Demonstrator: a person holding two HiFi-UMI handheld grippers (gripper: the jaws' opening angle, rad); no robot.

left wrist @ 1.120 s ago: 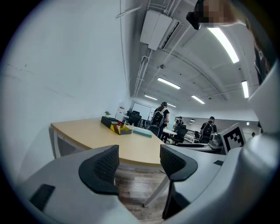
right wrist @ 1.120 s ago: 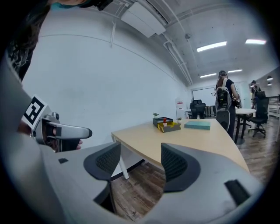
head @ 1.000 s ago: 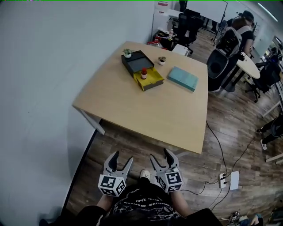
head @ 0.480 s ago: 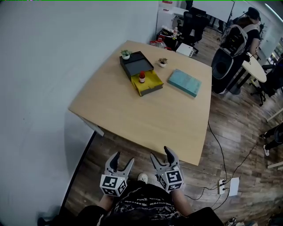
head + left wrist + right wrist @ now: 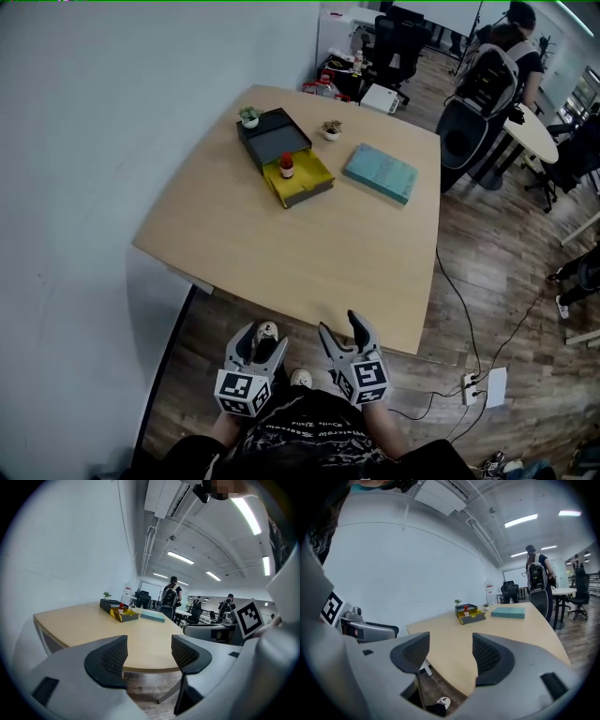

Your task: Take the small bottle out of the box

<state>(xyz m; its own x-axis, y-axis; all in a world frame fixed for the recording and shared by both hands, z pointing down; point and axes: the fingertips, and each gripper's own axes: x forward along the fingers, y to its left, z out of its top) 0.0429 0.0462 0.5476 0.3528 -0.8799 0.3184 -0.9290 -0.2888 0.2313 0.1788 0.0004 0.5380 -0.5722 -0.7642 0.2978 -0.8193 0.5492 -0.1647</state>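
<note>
A big wooden table [image 5: 281, 253] stands by the white wall. The small bottle [image 5: 287, 165] stands in the yellow box [image 5: 309, 185], far off at 12 o'clock. The left gripper [image 5: 257, 345] and right gripper [image 5: 339, 325] are empty, fingers spread apart. It's best to step close first, then reach in slowly.

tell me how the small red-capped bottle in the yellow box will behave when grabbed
The small red-capped bottle stands upright and looks taller than wide, so a sideways nudge would probably tip it. It is tiny against the yellow open box holding it, so likely light.
</note>
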